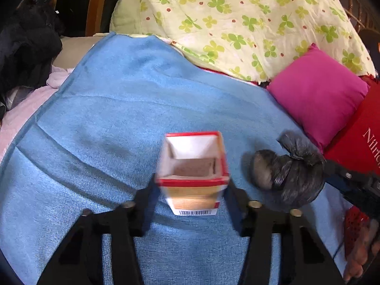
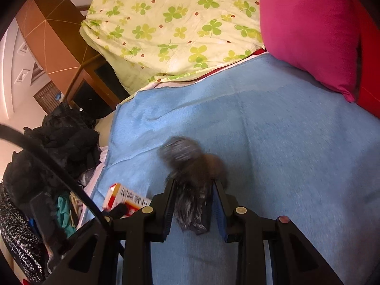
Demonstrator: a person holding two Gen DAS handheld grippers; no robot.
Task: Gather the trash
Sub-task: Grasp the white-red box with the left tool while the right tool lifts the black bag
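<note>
On the blue blanket (image 1: 118,118), both grippers are mid-pickup: left gripper (image 1: 192,190) clamps the open carton (image 1: 193,173), right gripper (image 2: 193,197) pinches the knotted black bag (image 2: 192,166) (next, carry both away).

Blue blanket (image 1: 118,118), clover-print quilt (image 1: 237,23), pink pillow (image 1: 318,95), perhaps dark clothes (image 1: 26,42).

Blue blanket (image 1: 118,118) over bed; clover quilt (image 1: 237,23), pink pillow (image 1: 318,92), wooden furniture (image 2: 57,47).
</note>
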